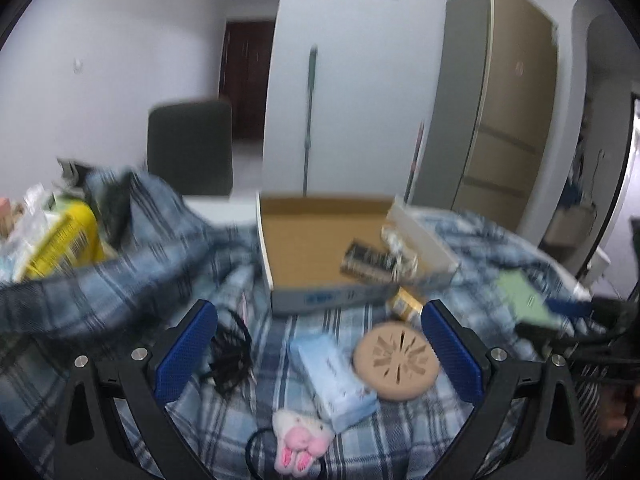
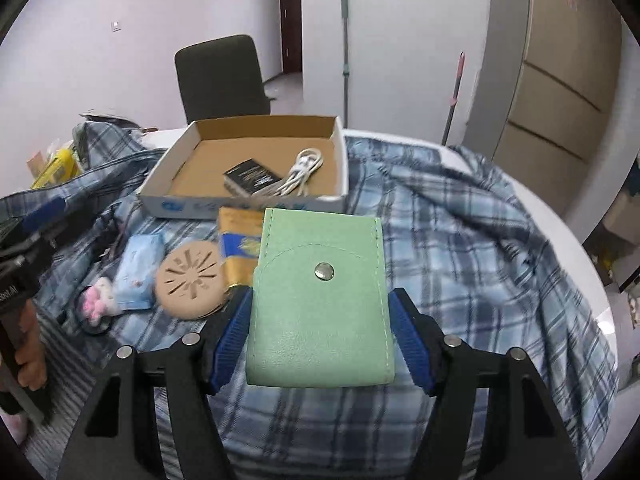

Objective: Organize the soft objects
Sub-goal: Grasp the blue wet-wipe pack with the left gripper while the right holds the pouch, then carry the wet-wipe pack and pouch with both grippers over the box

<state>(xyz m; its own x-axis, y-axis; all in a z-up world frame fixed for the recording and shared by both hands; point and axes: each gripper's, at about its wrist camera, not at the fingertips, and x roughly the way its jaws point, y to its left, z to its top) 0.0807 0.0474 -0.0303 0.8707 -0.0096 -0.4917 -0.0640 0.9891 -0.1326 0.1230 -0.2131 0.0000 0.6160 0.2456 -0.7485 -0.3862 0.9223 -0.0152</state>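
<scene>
Your right gripper [image 2: 320, 332] is clamped on the green snap pouch [image 2: 320, 300], 1 blue pad on each side edge, pouch lifted off the plaid cloth [image 2: 460, 240] and hanging just in front of the cardboard tray [image 2: 240, 200]. Your left gripper [image 1: 320, 352] has its fingers spread wide with nothing between them, hovering over the loose pile; that view is motion-blurred, so fine detail is unreliable. Progress looks early: the tray holds only 2 items, a dark booklet-like pack [image 2: 251, 176] and a coiled white cable [image 2: 302, 172]. Outside it on the cloth: the light-blue tissue pack [image 1: 334, 380], the round tan slotted disc [image 1: 396, 362], the pink-and-white plush bunny charm [image 1: 300, 444], a gold-and-blue packet [image 2: 238, 240] just in front of the tray wall, and a black cord [image 1: 228, 356] by your left finger. My read: pouch is mid-transfer toward the tray, then 3 or more soft pieces are left. Bunny and tissue pack sit touching, so pick them 1 at a time.
</scene>
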